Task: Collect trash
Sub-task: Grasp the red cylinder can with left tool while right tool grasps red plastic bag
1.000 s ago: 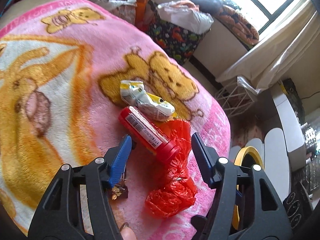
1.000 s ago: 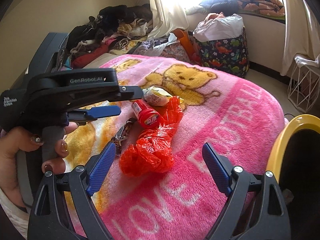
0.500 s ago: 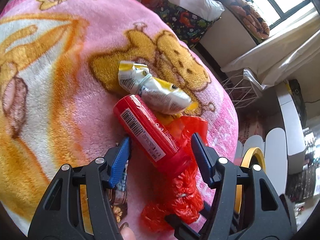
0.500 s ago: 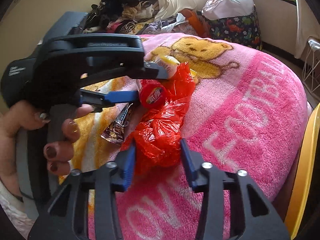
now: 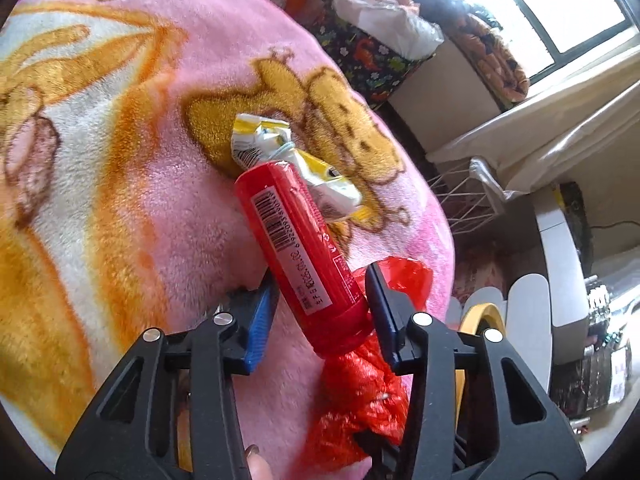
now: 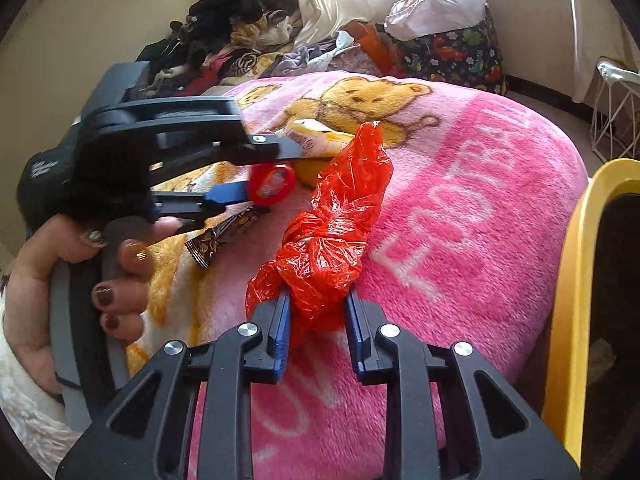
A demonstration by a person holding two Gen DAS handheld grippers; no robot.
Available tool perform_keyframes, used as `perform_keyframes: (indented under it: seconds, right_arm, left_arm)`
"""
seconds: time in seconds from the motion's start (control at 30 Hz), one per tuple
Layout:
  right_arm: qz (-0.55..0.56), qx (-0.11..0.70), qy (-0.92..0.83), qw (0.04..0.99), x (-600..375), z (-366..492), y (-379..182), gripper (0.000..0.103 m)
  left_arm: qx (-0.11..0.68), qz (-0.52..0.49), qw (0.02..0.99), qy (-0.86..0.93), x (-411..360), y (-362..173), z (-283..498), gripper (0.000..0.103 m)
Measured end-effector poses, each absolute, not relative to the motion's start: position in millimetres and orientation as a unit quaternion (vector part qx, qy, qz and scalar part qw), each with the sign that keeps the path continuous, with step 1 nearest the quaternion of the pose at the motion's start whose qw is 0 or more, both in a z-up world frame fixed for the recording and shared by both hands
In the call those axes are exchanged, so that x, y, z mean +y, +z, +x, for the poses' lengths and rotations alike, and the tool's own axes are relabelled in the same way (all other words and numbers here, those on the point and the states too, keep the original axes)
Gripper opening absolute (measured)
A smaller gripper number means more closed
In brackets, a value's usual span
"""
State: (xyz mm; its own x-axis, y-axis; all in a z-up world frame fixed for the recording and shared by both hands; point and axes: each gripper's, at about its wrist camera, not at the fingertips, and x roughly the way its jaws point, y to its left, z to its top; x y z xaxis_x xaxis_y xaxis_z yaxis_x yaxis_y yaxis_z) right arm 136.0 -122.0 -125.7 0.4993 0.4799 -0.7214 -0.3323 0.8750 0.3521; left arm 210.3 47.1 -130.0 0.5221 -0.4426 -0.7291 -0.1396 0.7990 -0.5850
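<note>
A red tube (image 5: 296, 240) with a barcode label sits between the pads of my left gripper (image 5: 320, 286), whose jaws are closing and press on its capped end. The tube's far end tilts up over a crumpled yellow-white wrapper (image 5: 280, 160). In the right wrist view my right gripper (image 6: 316, 312) has its jaws closing too, with the pads squeezing the near end of a knotted red plastic bag (image 6: 332, 232). A dark brown candy wrapper (image 6: 224, 236) lies flat on the pink blanket (image 6: 460, 220), under the left gripper.
The yellow rim of a bin (image 6: 576, 280) stands at the bed's right edge. A white wire basket (image 6: 612, 120) sits on the floor beyond it. Piled clothes (image 6: 240, 40) and a patterned fabric bin (image 6: 452, 52) line the far side. A hand (image 6: 80, 280) grips the left tool.
The left jaws have narrowed onto the red tube and its far end has risen. The right gripper went from wide open beside the red bag to pinching its near end.
</note>
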Motion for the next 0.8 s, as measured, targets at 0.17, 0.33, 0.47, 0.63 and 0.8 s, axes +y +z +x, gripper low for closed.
perform_keyframes:
  seconds: [0.17, 0.33, 0.47, 0.63, 0.8]
  right_arm:
    - [0.084, 0.437, 0.233, 0.865, -130, 128, -120, 0.022]
    - [0.080, 0.428, 0.235, 0.869, -135, 118, -113, 0.022]
    - [0.080, 0.420, 0.240, 0.872, -137, 115, -105, 0.022]
    - [0.083, 0.403, 0.245, 0.878, -141, 108, -90, 0.022]
    - [0.085, 0.384, 0.245, 0.886, -147, 101, -73, 0.022]
  left_arm:
    - [0.454, -0.300, 0.833, -0.100, 47, -113, 187, 0.035]
    - [0.427, -0.291, 0.850, -0.102, 48, -94, 163, 0.034]
    - [0.412, -0.280, 0.861, -0.101, 48, -82, 150, 0.033]
    - [0.398, -0.260, 0.874, -0.100, 43, -68, 136, 0.033]
    - [0.389, -0.248, 0.881, -0.105, 38, -58, 128, 0.033]
